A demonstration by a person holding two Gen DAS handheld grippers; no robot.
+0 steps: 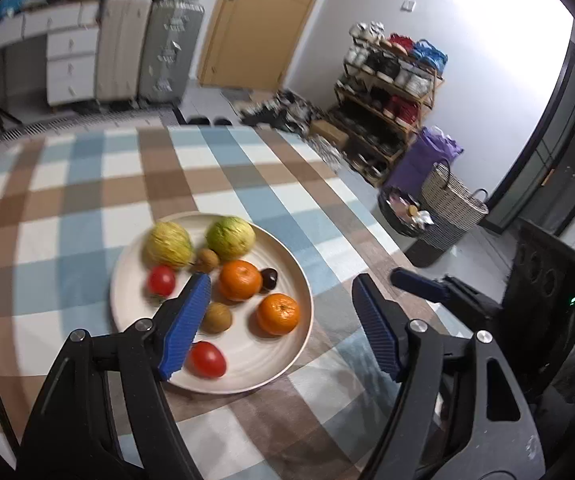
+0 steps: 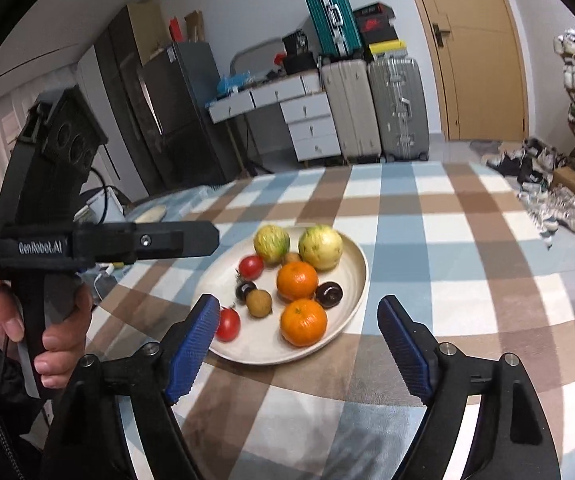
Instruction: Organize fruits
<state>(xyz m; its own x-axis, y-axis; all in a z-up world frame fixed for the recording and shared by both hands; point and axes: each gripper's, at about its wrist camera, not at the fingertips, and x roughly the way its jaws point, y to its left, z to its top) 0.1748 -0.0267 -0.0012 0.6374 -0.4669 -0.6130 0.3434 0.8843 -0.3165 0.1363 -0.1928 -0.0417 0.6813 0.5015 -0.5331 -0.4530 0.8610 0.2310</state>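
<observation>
A cream plate (image 1: 287, 360) (image 2: 353, 252) on the checked tablecloth holds two green-yellow fruits (image 1: 230, 238) (image 2: 320, 247), two oranges (image 1: 278, 314) (image 2: 303, 322), red tomatoes (image 1: 206, 359) (image 2: 228, 324), small brown fruits (image 1: 216, 317) (image 2: 259, 303) and dark round fruits (image 1: 269, 279) (image 2: 329, 294). My left gripper (image 1: 281, 288) is open and empty, hovering above the plate's near right side. My right gripper (image 2: 299, 312) is open and empty, above the plate's near edge. The left gripper's body shows at the left of the right wrist view, held in a hand.
The round table (image 2: 467, 280) has a blue, brown and white checked cloth. Beyond it stand suitcases (image 2: 397, 108), a white drawer unit (image 2: 311, 128), a wooden door (image 2: 475, 48), a shoe rack (image 1: 387, 92) and woven baskets (image 1: 447, 200) on the floor.
</observation>
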